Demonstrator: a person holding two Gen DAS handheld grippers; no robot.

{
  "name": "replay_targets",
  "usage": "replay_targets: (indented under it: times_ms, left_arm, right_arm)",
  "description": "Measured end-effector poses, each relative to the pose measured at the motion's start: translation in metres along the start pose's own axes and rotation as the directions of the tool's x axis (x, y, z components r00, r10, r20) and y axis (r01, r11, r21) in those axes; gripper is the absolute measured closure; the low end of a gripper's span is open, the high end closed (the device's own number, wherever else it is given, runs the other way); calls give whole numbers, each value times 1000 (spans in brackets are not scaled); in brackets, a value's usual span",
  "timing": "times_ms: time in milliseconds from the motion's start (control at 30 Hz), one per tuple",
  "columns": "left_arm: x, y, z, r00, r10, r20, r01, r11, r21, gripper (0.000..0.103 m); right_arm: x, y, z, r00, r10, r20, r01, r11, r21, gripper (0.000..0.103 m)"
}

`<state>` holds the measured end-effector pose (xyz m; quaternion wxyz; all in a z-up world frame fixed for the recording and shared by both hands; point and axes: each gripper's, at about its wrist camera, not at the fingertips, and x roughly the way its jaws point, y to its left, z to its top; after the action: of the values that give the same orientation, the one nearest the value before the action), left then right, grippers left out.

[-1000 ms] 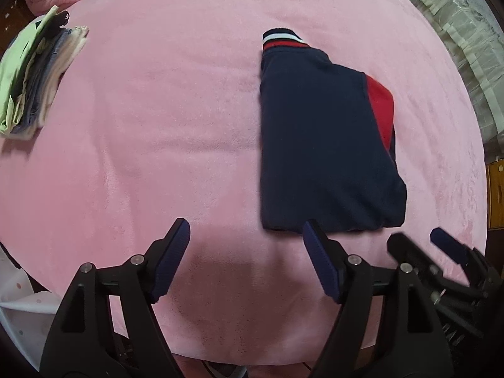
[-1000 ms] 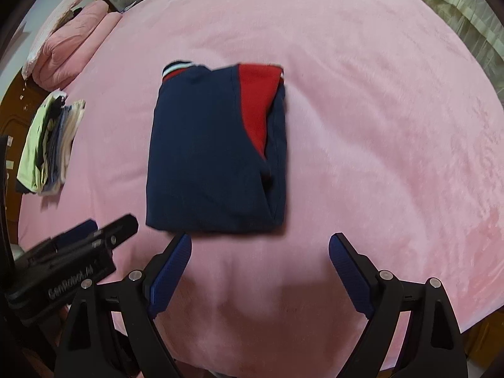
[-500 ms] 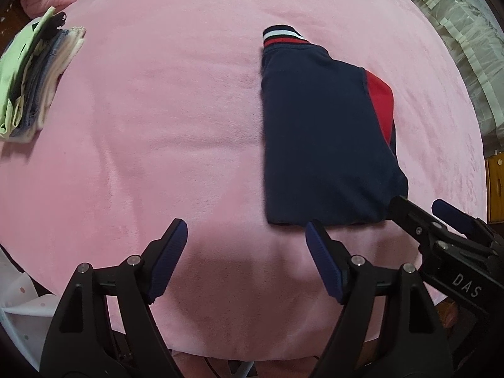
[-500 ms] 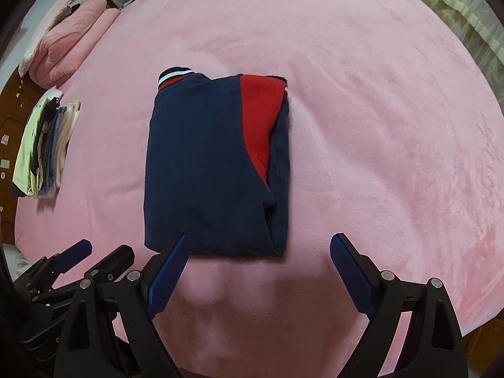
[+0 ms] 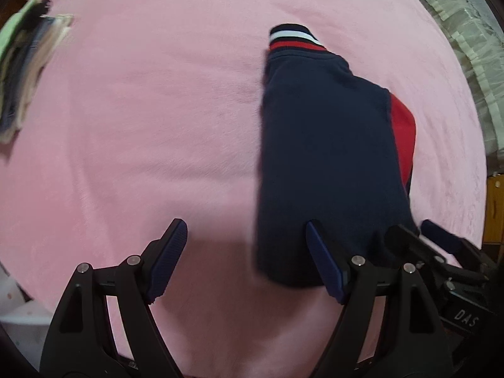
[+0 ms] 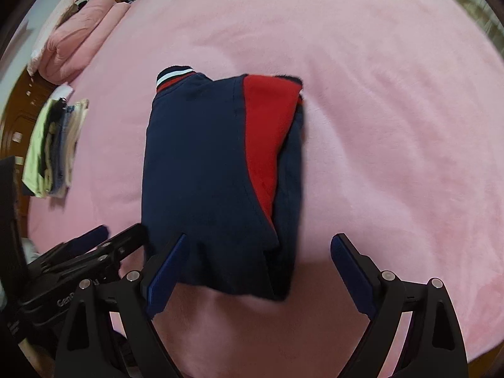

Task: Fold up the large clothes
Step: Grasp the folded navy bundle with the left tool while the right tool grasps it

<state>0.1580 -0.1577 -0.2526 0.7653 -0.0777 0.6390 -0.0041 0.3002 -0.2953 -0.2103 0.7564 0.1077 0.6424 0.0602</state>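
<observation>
With both tools spread at the folded garment's [image 6: 201, 173] near edge, left tool [image 5: 245, 261] and right tool [image 6: 256, 271] appear set to lift it.

The left gripper [image 5: 247, 260], jaws wide apart, hangs over the folded navy garment's [image 5: 324, 157] near-left corner on the pink blanket [image 5: 157, 110].

Big bed covered in a fuzzy pink blanket [image 6: 362, 100], with a folded navy-and-red garment [image 6: 201, 170] lying flat mid-bed, a stack of folded clothes [image 6: 53, 151] off to its left edge, and pink bedding [image 6: 78, 31] bunched up at the far corner.
</observation>
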Motion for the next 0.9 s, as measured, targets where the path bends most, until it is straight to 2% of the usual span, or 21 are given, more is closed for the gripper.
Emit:
replay_targets:
  times_ms: [67, 167, 300, 400, 467, 500, 600, 700, 767, 833, 900]
  left_arm:
    - [8, 1, 8, 998, -57, -15, 57, 998, 1, 28]
    - [19, 6, 18, 990, -138, -42, 136, 990, -39, 28]
    - [35, 11, 30, 964, -251, -87, 242, 965, -99, 28]
    - [49, 11, 42, 941, -321, -111, 307, 943, -125, 28]
    - [58, 10, 47, 925, -357, -129, 341, 930, -135, 28]
    - [64, 9, 51, 920, -368, -135, 349, 926, -143, 28]
    - [72, 12, 54, 907, -402, -124, 380, 910, -169, 28]
    - [71, 6, 56, 911, -393, -122, 375, 915, -147, 32]
    - [68, 3, 57, 916, -382, -125, 367, 922, -125, 39]
    - [66, -1, 59, 920, -365, -139, 355, 930, -95, 46]
    - [59, -7, 62, 930, -335, -151, 332, 942, -47, 55]
  right_arm:
    - [11, -9, 6, 998, 60, -18, -60, 998, 15, 11]
    - [24, -21, 14, 984, 173, -38, -173, 985, 18, 11]
    - [42, -35, 23, 961, 272, -50, -270, 962, 30, 18]
    - [50, -45, 28, 933, 357, -36, -355, 934, 48, 30]
    - [58, -53, 31, 905, 425, -32, -421, 903, 86, 36]
    - [63, -58, 31, 891, 454, -32, -447, 886, 119, 40]
    - [68, -65, 30, 869, 494, -23, -484, 859, 164, 46]
    - [66, -71, 27, 861, 508, -1, -501, 848, 173, 55]
    - [64, -74, 23, 858, 513, 21, -507, 840, 193, 61]
    - [60, -76, 20, 864, 502, 45, -500, 842, 203, 68]
    - [53, -72, 16, 878, 473, 67, -477, 857, 194, 69]
